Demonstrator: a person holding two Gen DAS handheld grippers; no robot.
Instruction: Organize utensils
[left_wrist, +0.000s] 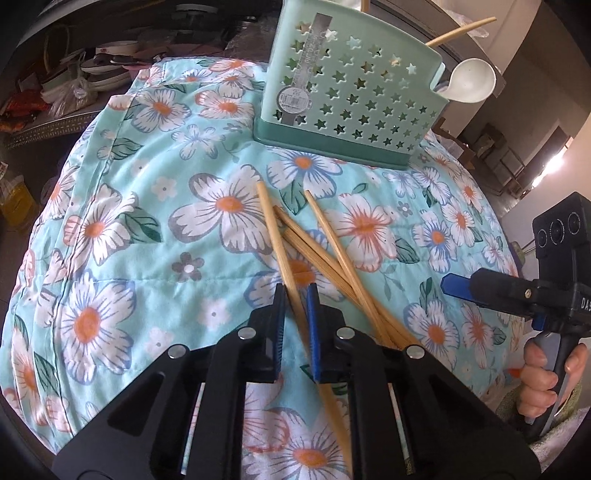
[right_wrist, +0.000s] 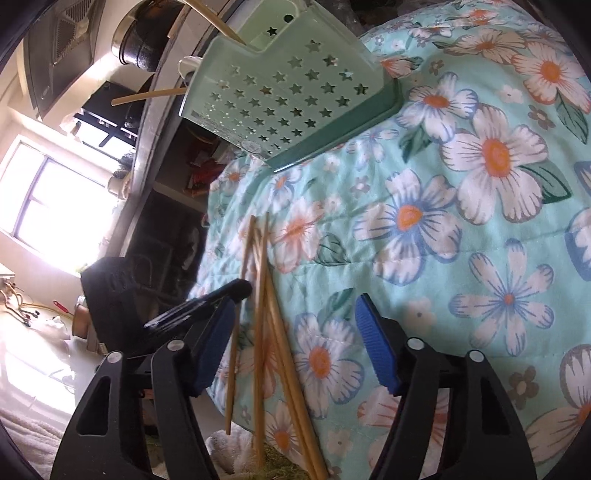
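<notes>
Closest to the left wrist camera, left gripper (left_wrist: 295, 295) nearly closed around one chopstick (left_wrist: 275, 236), blue pads at either side of it, firm contact hard to confirm. Just beside, more chopsticks (left_wrist: 328, 258) crossed in a loose pile on the floral cloth (left_wrist: 147, 184). Off to the right, right gripper (right_wrist: 295, 332) spread wide and empty, hovering by the pile. Farther back, upright, the green star-punched utensil holder (left_wrist: 343, 88), already carrying a white spoon (left_wrist: 469, 79) and a couple of sticks. Step in hand, by appearance: picking a single chopstick. Next move likely calling for a firm squeeze, a lift free of the crossed neighbours, then tipping upright over the holder's open top.
</notes>
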